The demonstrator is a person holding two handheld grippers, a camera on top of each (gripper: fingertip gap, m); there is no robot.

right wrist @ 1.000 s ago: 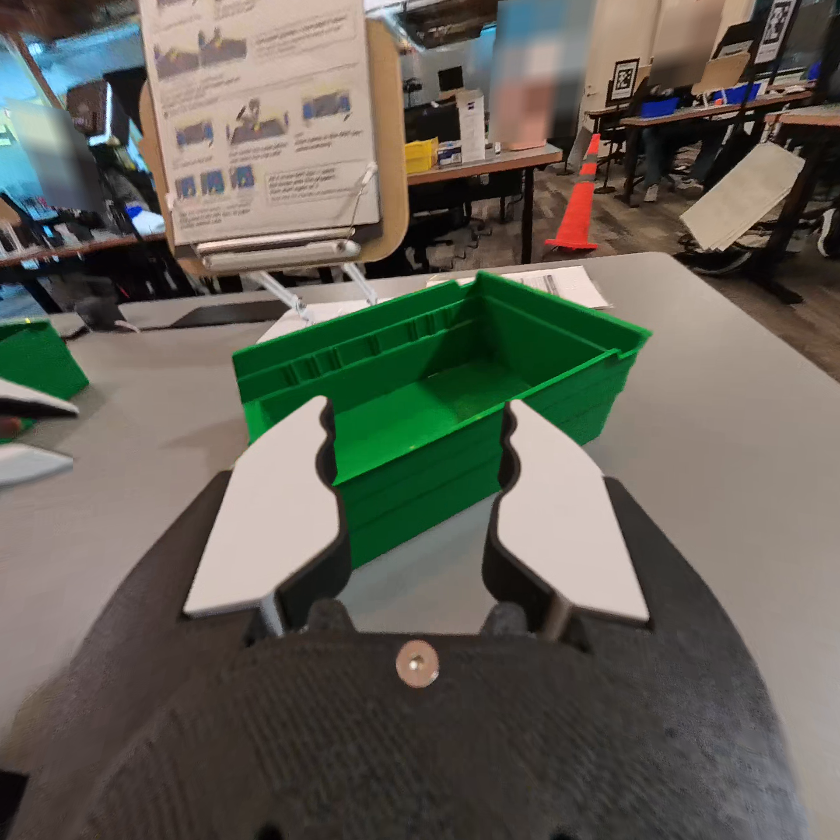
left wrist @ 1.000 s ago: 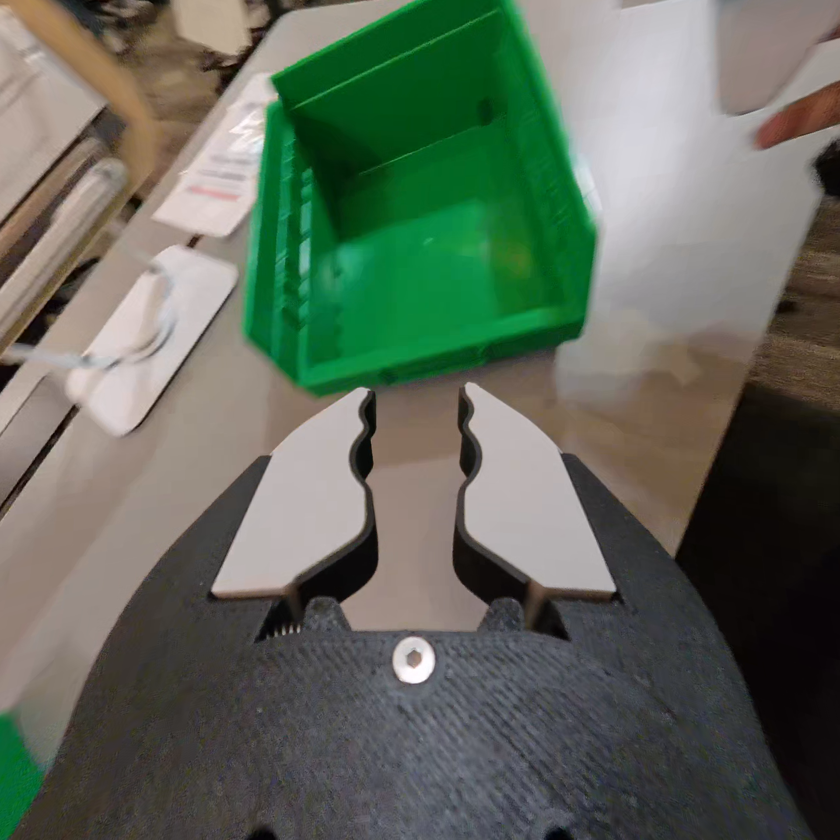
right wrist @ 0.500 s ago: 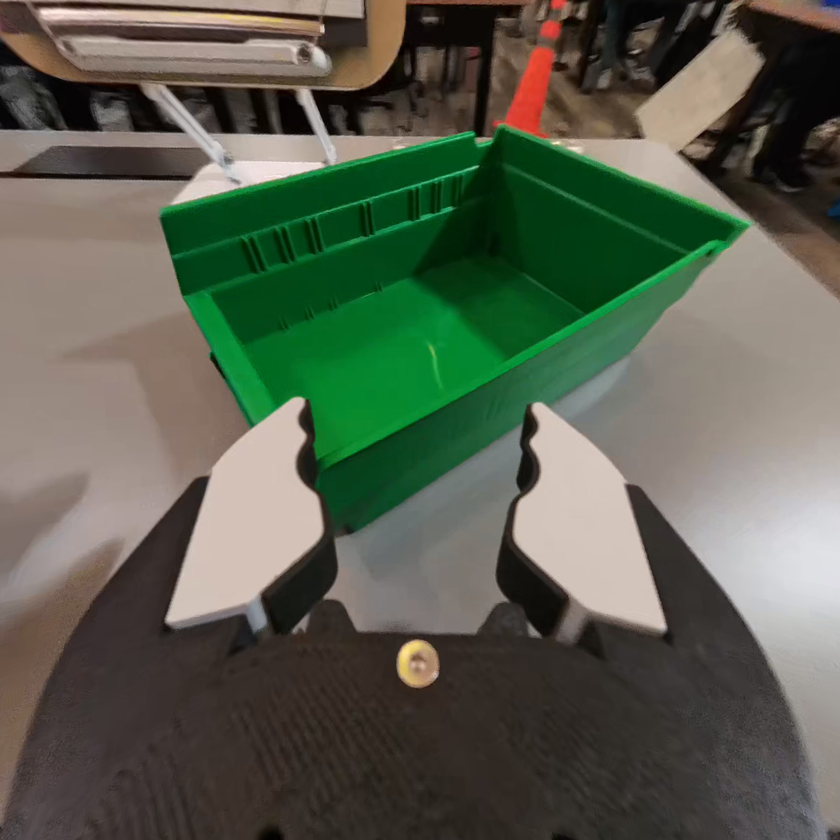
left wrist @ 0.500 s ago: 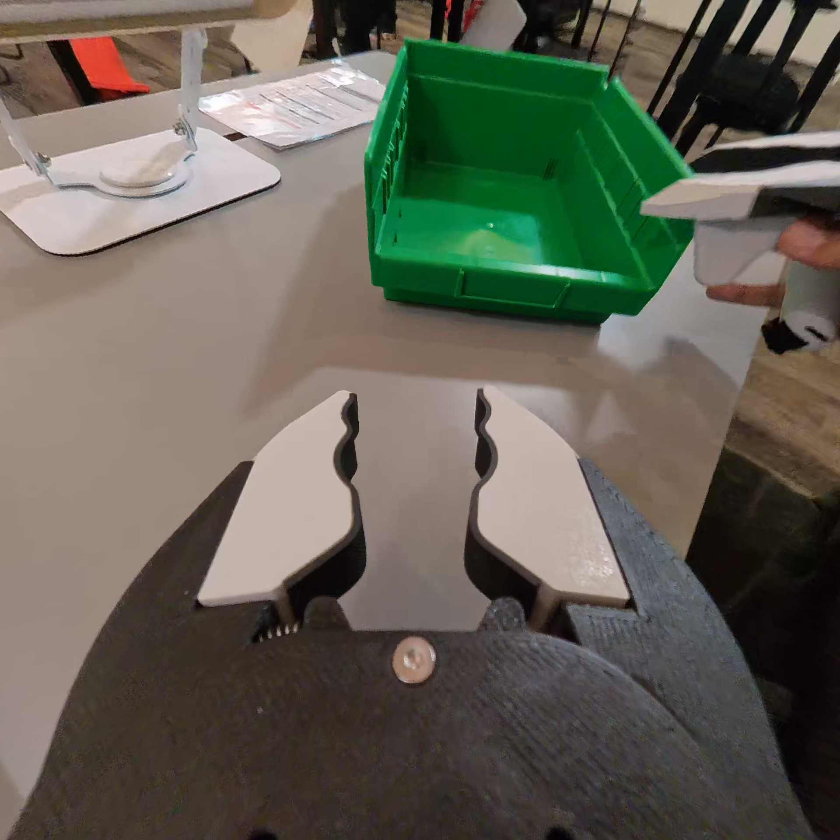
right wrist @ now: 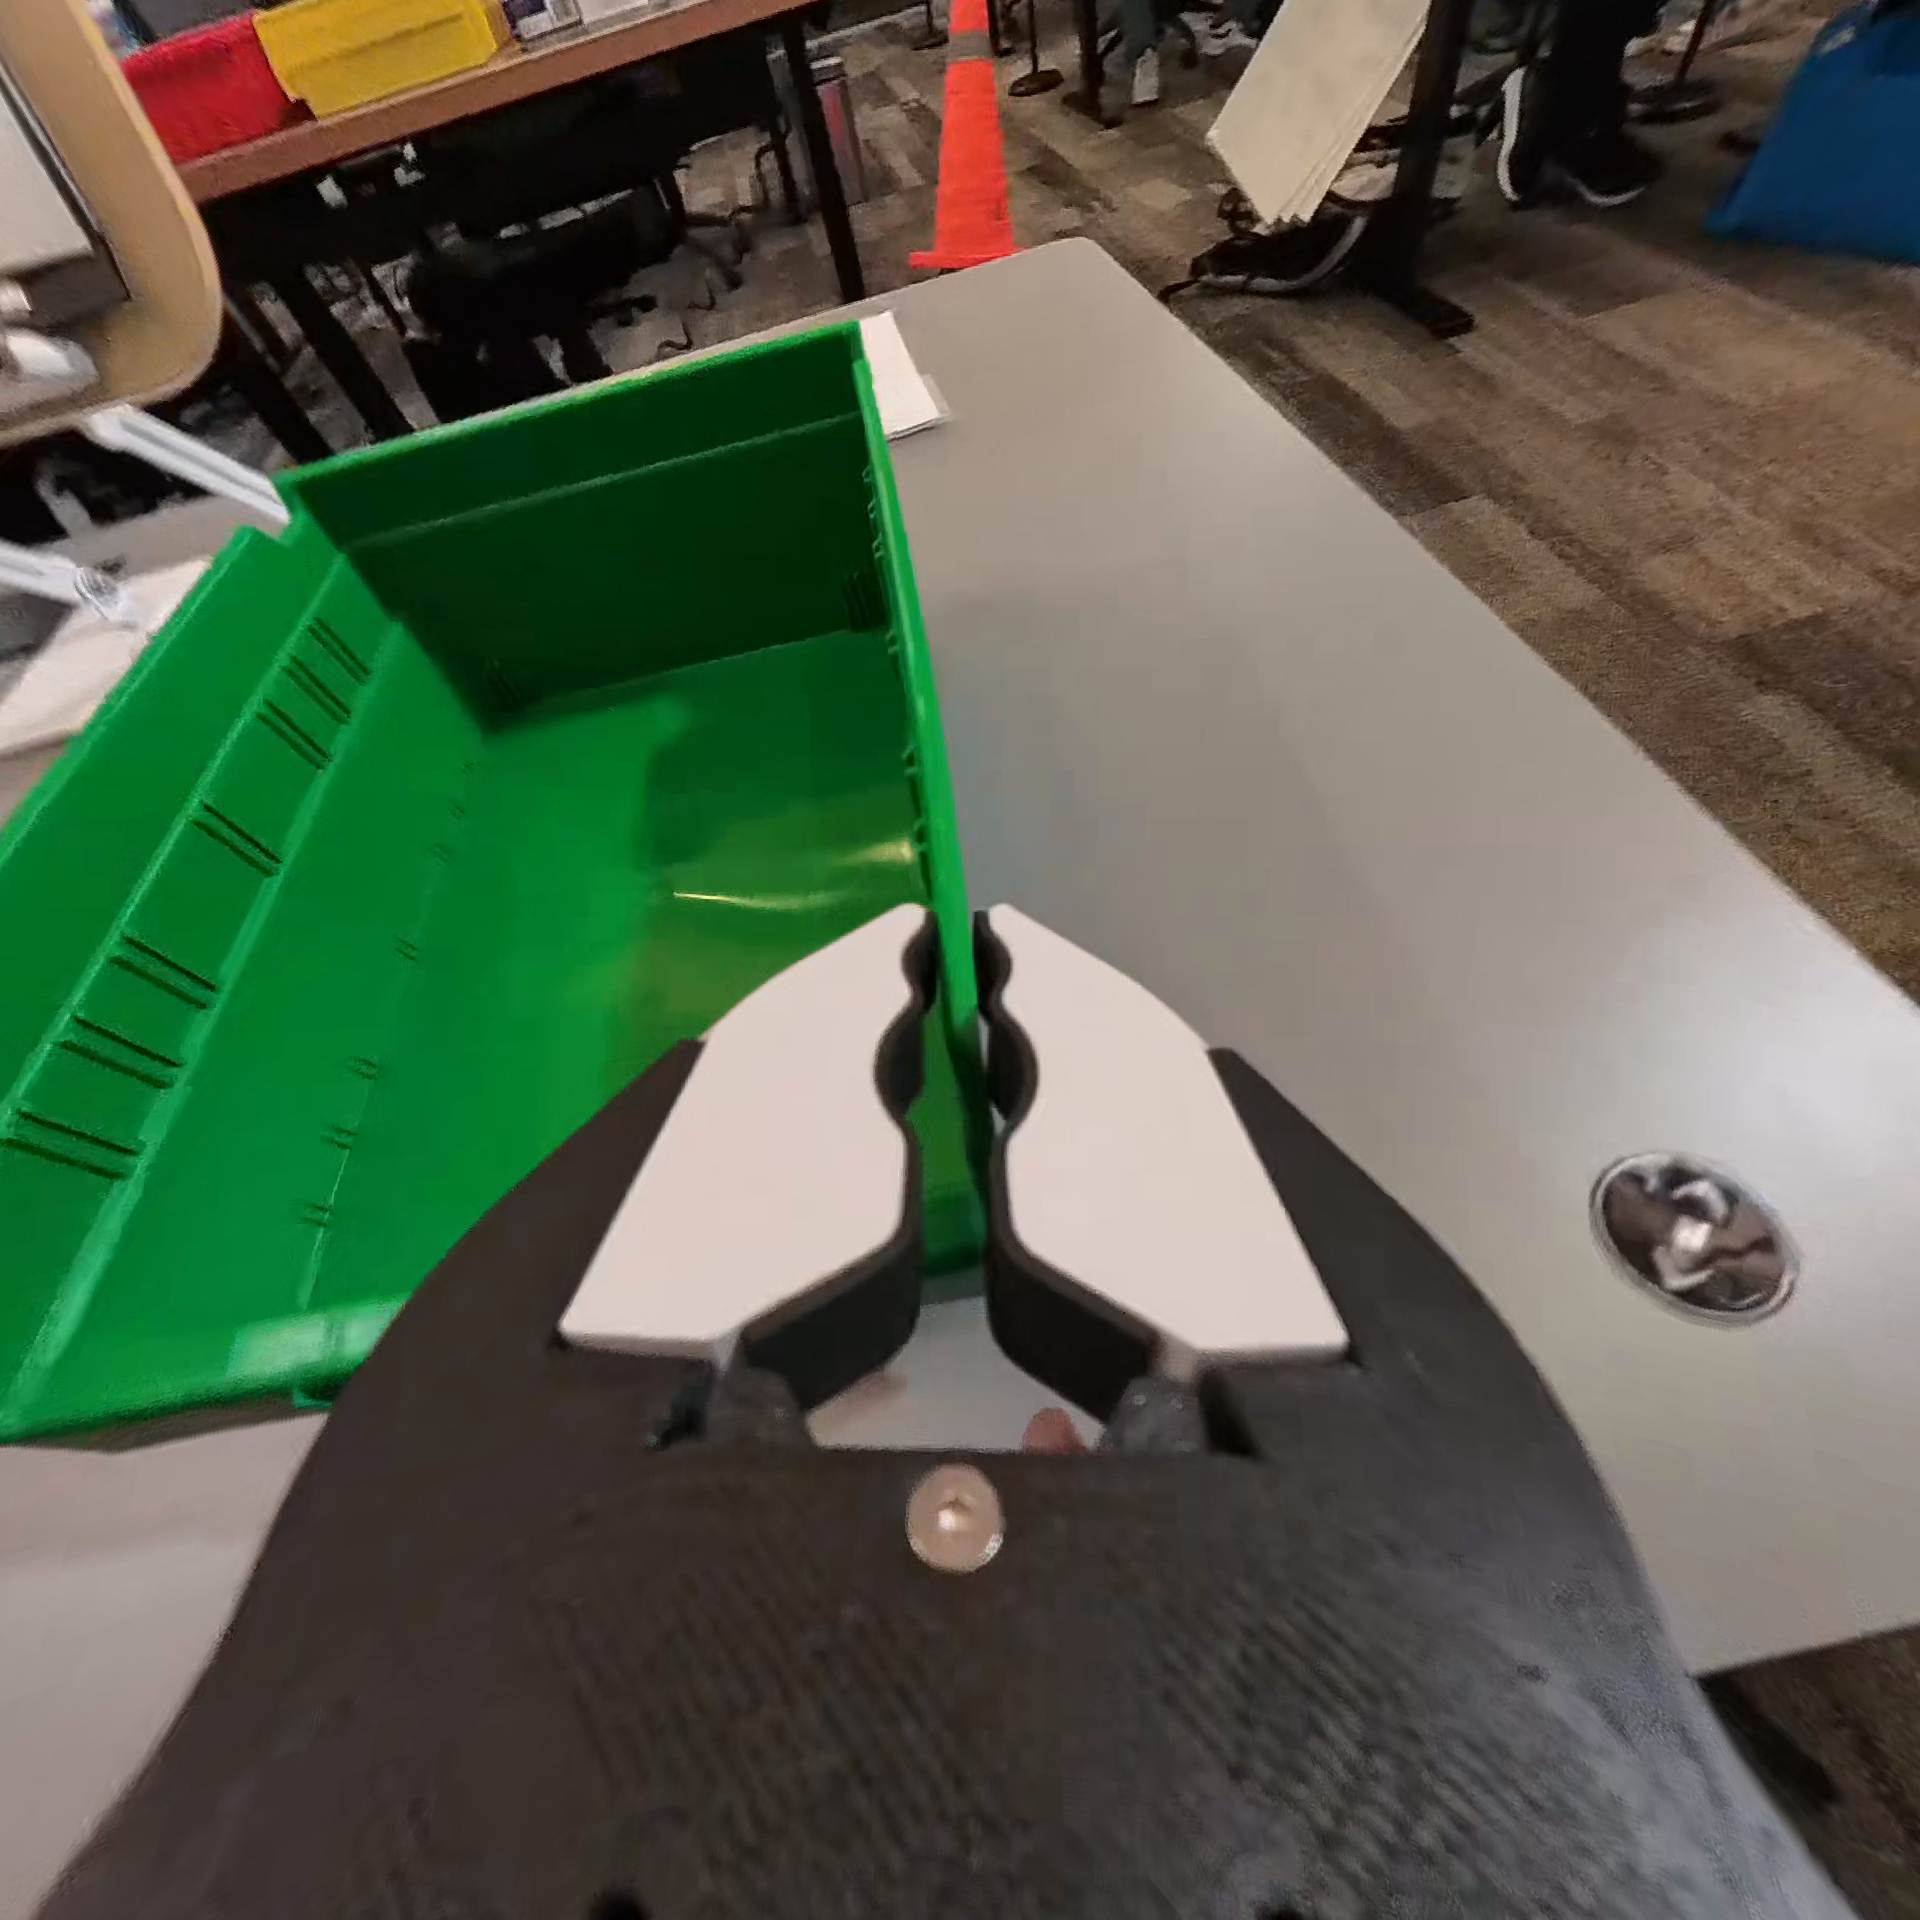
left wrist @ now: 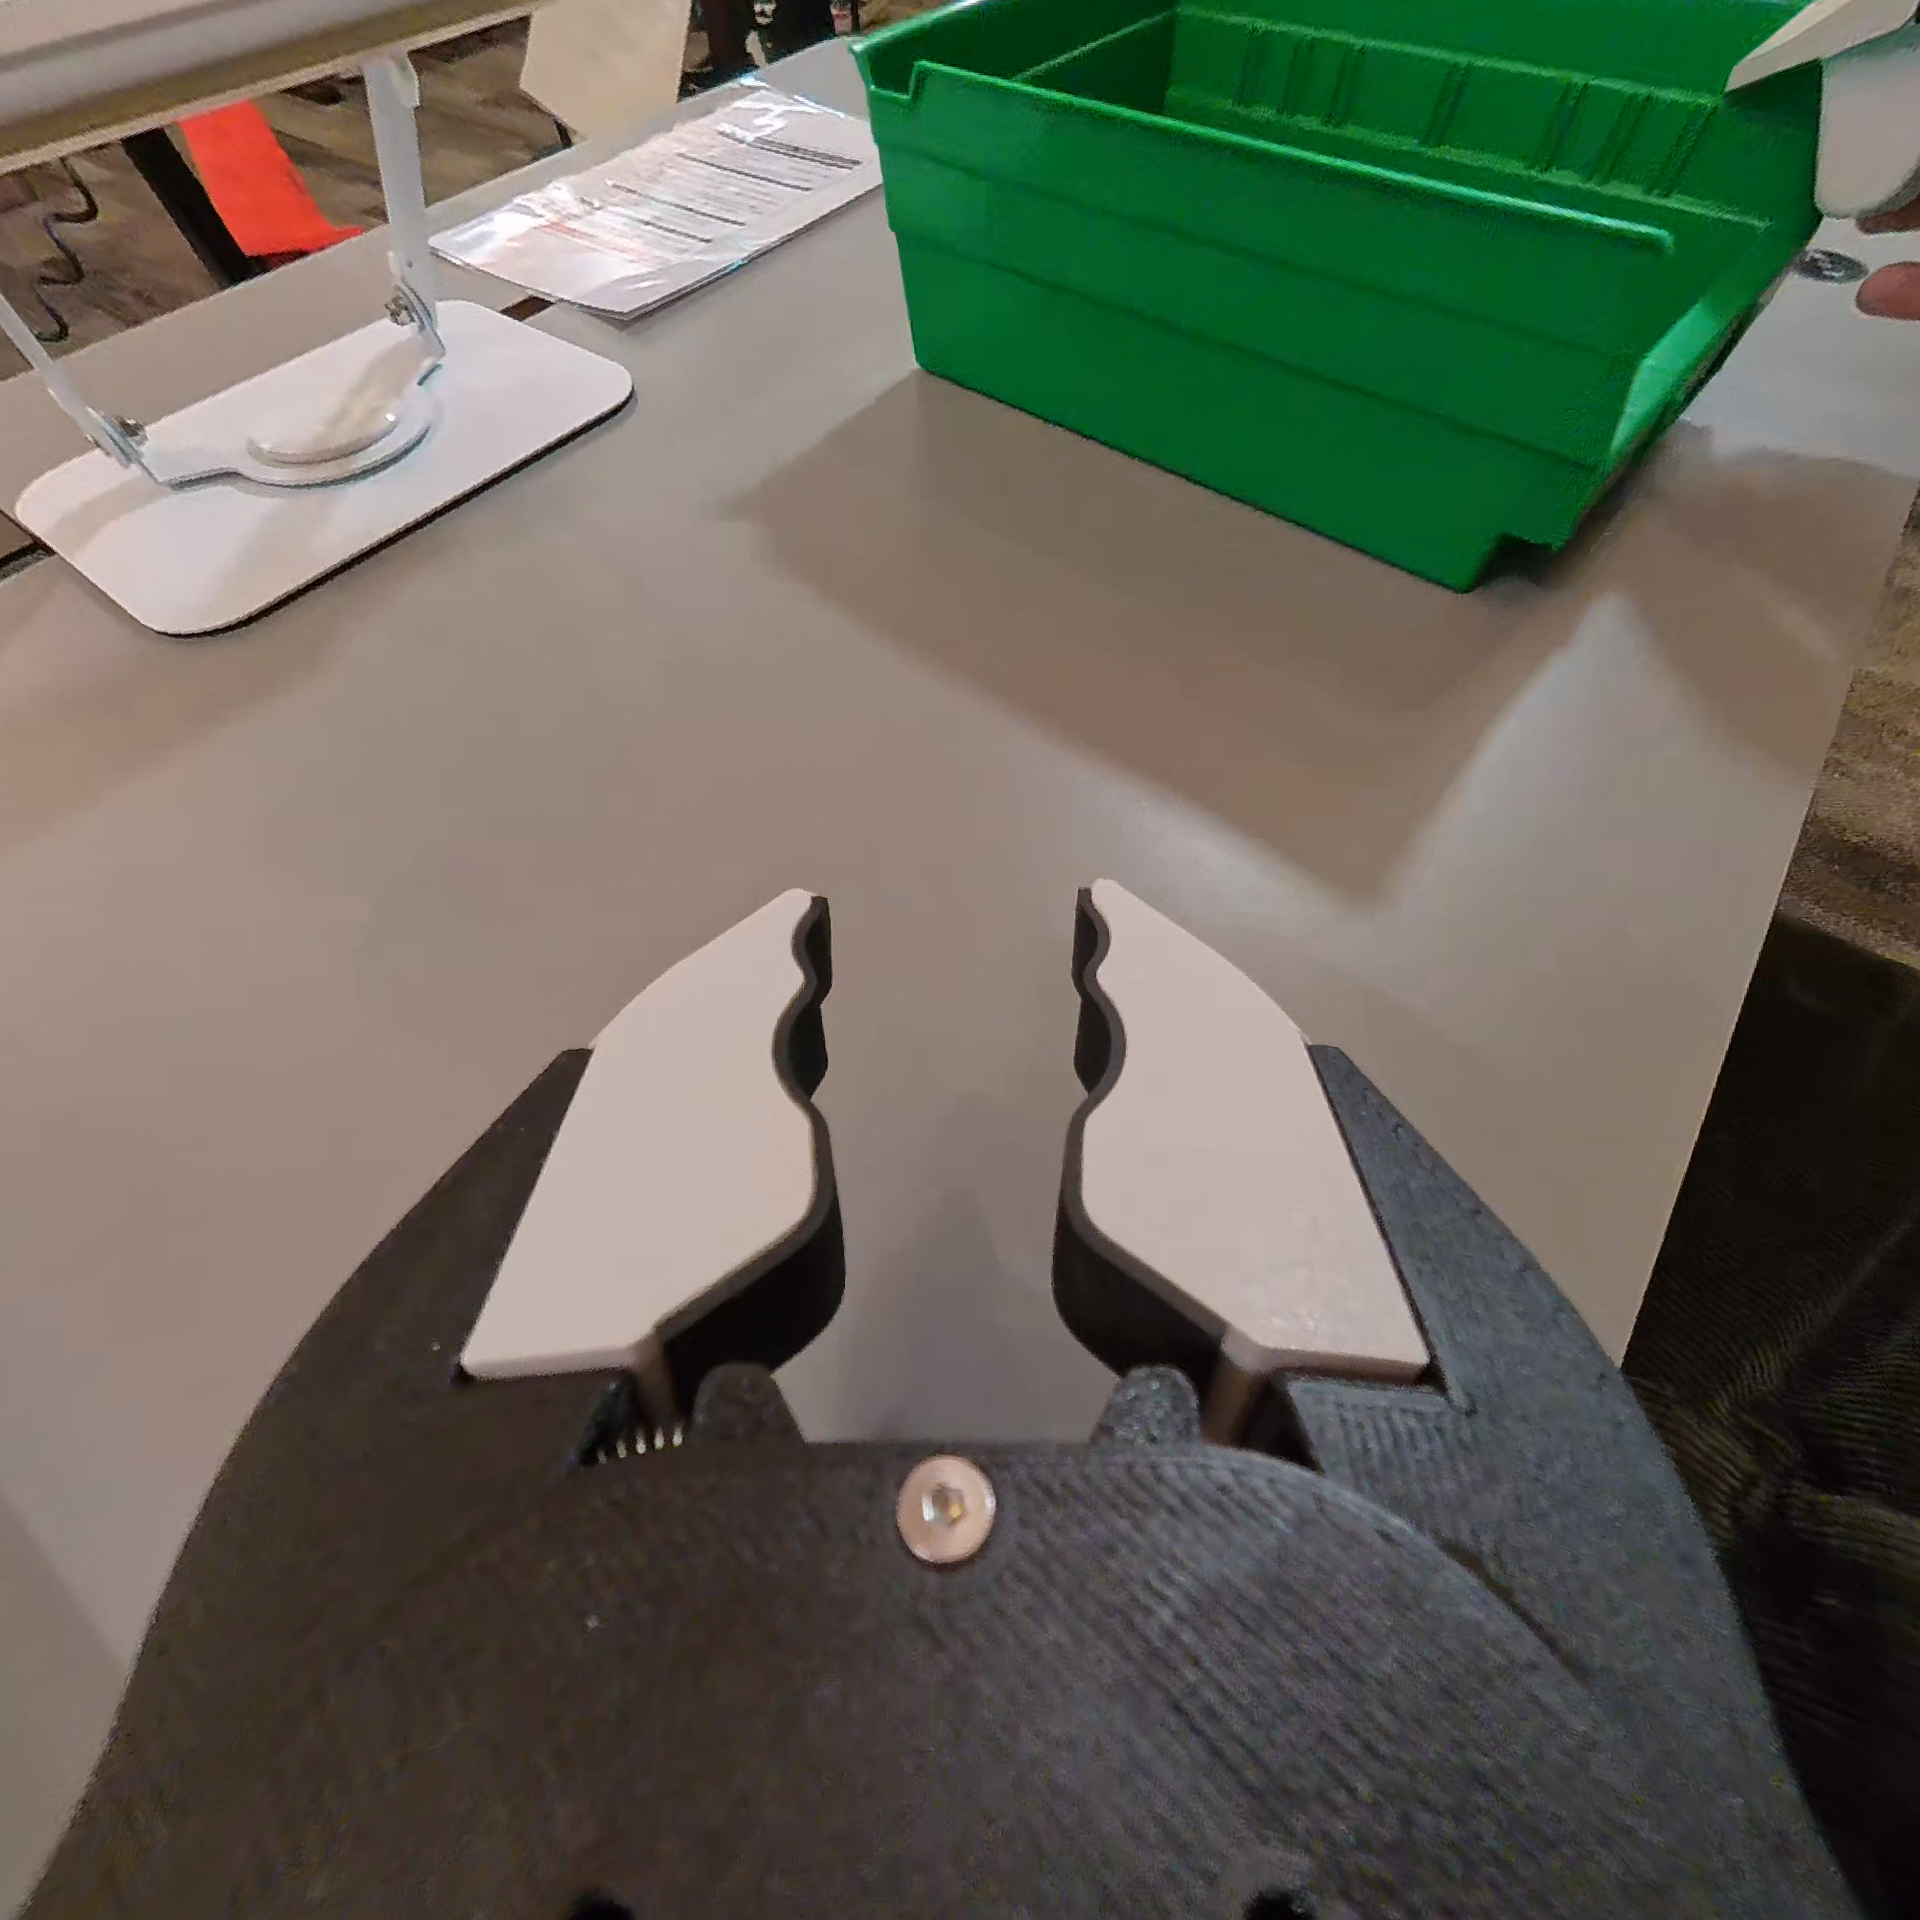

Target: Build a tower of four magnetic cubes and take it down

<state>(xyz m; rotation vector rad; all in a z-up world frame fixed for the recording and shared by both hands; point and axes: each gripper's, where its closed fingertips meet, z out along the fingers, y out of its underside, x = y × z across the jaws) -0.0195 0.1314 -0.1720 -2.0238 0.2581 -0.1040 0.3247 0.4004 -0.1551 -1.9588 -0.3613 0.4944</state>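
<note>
An empty green plastic bin [right wrist: 582,831] stands on the grey table [right wrist: 1299,831]. My right gripper [right wrist: 951,925] is shut on the bin's right side wall, one finger inside and one outside. In the left wrist view the bin [left wrist: 1299,312] is at the far right of the table [left wrist: 623,779], and part of the right gripper [left wrist: 1829,62] shows at its far corner. My left gripper [left wrist: 951,904] is open and empty, low over bare table, well short of the bin.
A white stand base [left wrist: 312,468] with metal legs holds a board at the far left. A plastic-sleeved sheet [left wrist: 665,197] lies behind the bin. A round metal grommet [right wrist: 1694,1242] sits in the table at right. The table edge [left wrist: 1714,1039] runs close on the right. An orange cone [right wrist: 966,135] stands on the floor. The tips of one gripper are about 45 centimeters away from the tips of the other.
My right gripper has moved onto the bin's side wall and closed on it. My left gripper has drawn back and lowered; the bin now lies farther off, to its right.
</note>
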